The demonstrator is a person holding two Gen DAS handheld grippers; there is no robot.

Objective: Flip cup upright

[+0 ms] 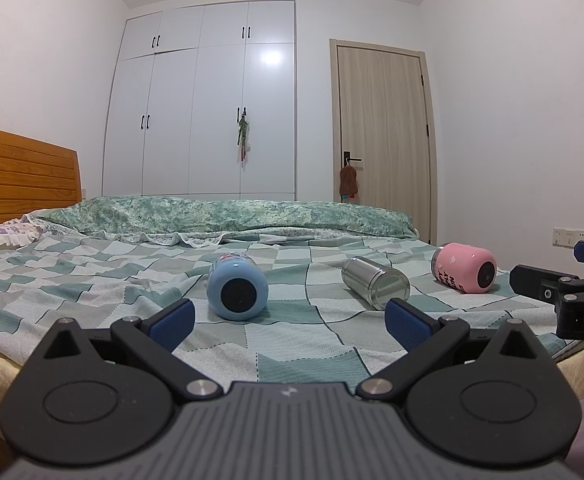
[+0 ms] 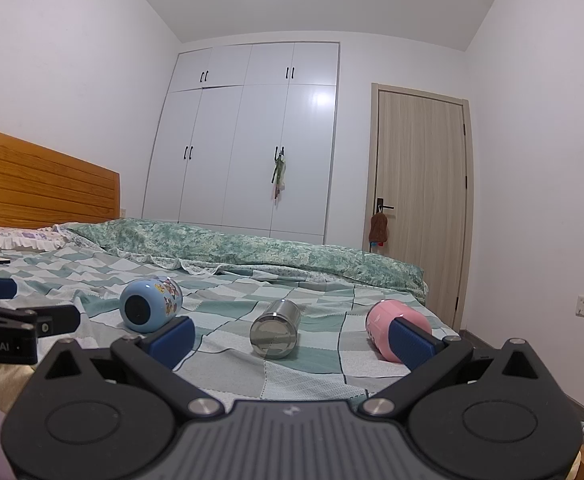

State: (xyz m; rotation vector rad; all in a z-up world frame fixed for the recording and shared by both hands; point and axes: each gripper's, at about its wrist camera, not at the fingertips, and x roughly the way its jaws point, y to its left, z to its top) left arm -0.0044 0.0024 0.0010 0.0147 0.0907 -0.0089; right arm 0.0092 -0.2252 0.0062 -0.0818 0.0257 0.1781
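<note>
Three cups lie on their sides on the bed [image 1: 292,344], which is covered by a green-and-white checked sheet. From left to right: a blue cup [image 1: 237,289] with a cartoon print, its dark round base turned toward the cameras; a steel cup [image 1: 376,283], angled with its base toward the near right; and a pink cup [image 1: 465,267] with lettering, nearest the right edge of the bed. The cups are well apart from one another and none is upright.

Left gripper [image 1: 290,318]: jaws spread wide and empty, low over the near edge of the bed, with the blue cup ahead just inside the left blue finger pad [image 1: 172,322] and the steel cup just above the right one.

Right gripper [image 2: 292,338]: jaws likewise spread wide, holding nothing; the steel cup [image 2: 275,334] lies ahead between the fingers, the blue cup [image 2: 151,309] sits beyond the left finger, and the right finger partly covers the pink cup [image 2: 392,326].

Background: a wooden headboard [image 1: 20,178] at left, a folded green floral quilt [image 1: 228,214] across the far side of the bed, a white wardrobe [image 1: 204,100], and a closed wooden door [image 1: 384,132] at right.
</note>
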